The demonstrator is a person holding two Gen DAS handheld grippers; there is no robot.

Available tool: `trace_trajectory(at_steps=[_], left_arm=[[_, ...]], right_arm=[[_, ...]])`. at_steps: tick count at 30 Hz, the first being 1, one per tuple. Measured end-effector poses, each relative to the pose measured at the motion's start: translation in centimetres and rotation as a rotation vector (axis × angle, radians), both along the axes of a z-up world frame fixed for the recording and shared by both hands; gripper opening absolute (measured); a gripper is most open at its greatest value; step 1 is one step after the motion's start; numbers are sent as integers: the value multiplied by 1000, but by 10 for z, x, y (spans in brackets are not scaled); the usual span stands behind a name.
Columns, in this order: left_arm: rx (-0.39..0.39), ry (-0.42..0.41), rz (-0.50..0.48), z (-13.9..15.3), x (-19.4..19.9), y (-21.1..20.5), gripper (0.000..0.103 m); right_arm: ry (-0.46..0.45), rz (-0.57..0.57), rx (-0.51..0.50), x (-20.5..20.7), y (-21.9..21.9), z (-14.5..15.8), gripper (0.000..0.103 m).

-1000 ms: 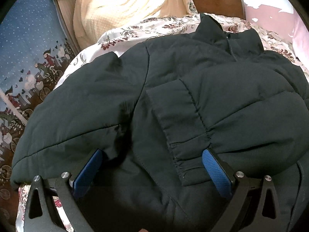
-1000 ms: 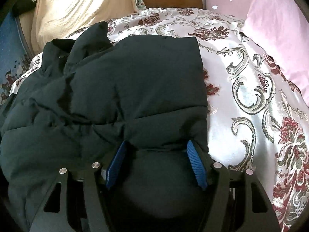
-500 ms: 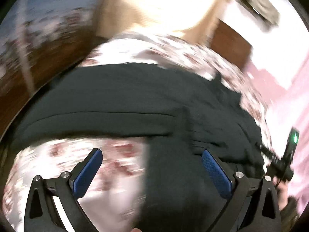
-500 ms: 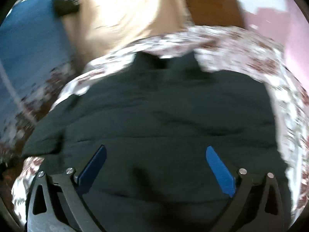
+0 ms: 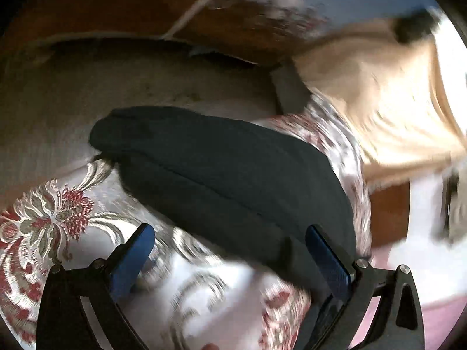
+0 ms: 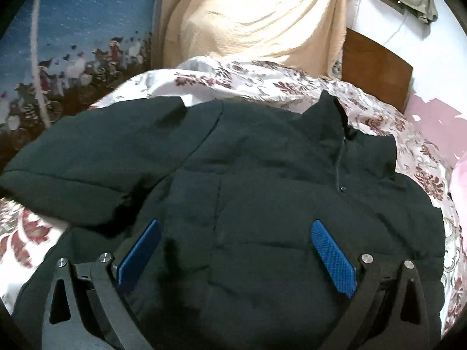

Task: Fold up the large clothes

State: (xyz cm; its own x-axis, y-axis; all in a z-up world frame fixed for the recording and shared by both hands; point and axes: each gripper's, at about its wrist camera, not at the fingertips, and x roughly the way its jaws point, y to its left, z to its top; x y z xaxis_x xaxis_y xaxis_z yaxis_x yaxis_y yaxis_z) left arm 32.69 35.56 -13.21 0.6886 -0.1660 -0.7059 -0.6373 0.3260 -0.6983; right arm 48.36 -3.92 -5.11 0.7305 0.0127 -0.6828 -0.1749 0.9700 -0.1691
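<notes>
A dark padded jacket (image 6: 262, 180) lies on a floral bedspread (image 6: 233, 78), collar toward the far right. Its one sleeve (image 6: 87, 172) sticks out to the left. My right gripper (image 6: 236, 239) hovers over the jacket's body, jaws wide open, nothing between its blue pads (image 6: 332, 259). In the blurred left wrist view that sleeve (image 5: 221, 175) runs diagonally across the bedspread (image 5: 58, 218), its cuff end at the upper left. My left gripper (image 5: 230, 248) is open beside the sleeve; the right pad (image 5: 327, 259) is near the dark fabric, the left pad (image 5: 134, 253) over bare bedspread.
A cream blanket (image 6: 256, 14) is heaped at the head of the bed, against a wooden headboard (image 6: 376, 67). A blue patterned curtain (image 6: 81, 29) hangs on the left. Pink bedding (image 6: 437, 116) lies at the right. The floor (image 5: 87, 87) shows beyond the bed's edge.
Both grippers have let go and drawn back from the jacket. The right jaws widened and moved left. The left gripper rolled and swung out toward the sleeve at the bed's edge.
</notes>
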Motion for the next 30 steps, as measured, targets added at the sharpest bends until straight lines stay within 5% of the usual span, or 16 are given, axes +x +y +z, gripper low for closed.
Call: trace_trajectory(at_steps=[5, 10, 15, 19, 24, 30], left_arm=[[-9, 0, 49, -17, 8, 3, 95], [28, -60, 75, -11, 16, 6, 41], [120, -103, 70, 13, 10, 8, 12], [245, -139, 50, 47, 9, 2, 8], [423, -234, -12, 113, 18, -25, 8], [666, -412, -205, 207, 43, -112, 7]], right_arm=[[48, -36, 7, 13, -2, -25, 101], [40, -17, -44, 14, 8, -38, 102], [51, -3, 2, 13, 3, -37, 102], [-10, 9, 139, -7, -20, -12, 102], [-4, 13, 176, -36, -49, 15, 102], [-28, 3, 198, -64, -104, 47, 102]])
